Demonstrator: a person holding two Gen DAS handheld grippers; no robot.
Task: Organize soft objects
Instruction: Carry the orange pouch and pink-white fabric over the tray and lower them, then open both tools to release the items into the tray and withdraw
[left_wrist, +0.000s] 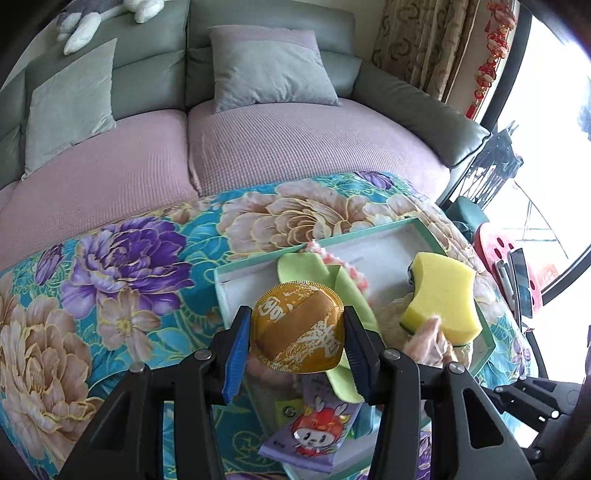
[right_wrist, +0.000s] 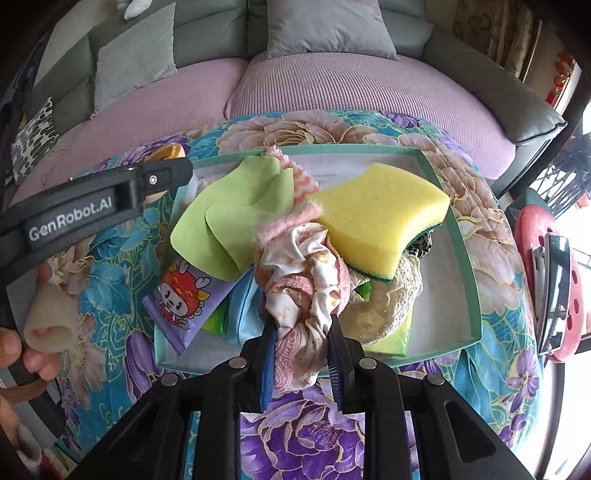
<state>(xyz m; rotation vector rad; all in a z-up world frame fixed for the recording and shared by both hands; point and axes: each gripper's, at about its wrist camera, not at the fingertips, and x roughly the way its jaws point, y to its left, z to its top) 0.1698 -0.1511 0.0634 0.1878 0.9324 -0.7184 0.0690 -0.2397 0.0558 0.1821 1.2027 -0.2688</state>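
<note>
Lifting the floral scrunchie (right_wrist: 306, 291) with the right tongs (right_wrist: 303, 354) clamped on it risks toppling the yellow sponge (right_wrist: 380, 218) leaning on it inside the green tray (right_wrist: 461, 236), while the left tongs (left_wrist: 295, 328) pinch a gold pouch (left_wrist: 297, 328) above that tray's near edge.

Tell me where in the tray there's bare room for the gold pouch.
The tray shows bare floor along its far wall behind the yellow sponge, and in the right near corner past the beige mesh pouf. The middle and left are crowded: green cloth, cartoon packet, and the scrunchie in the right claw.
</note>
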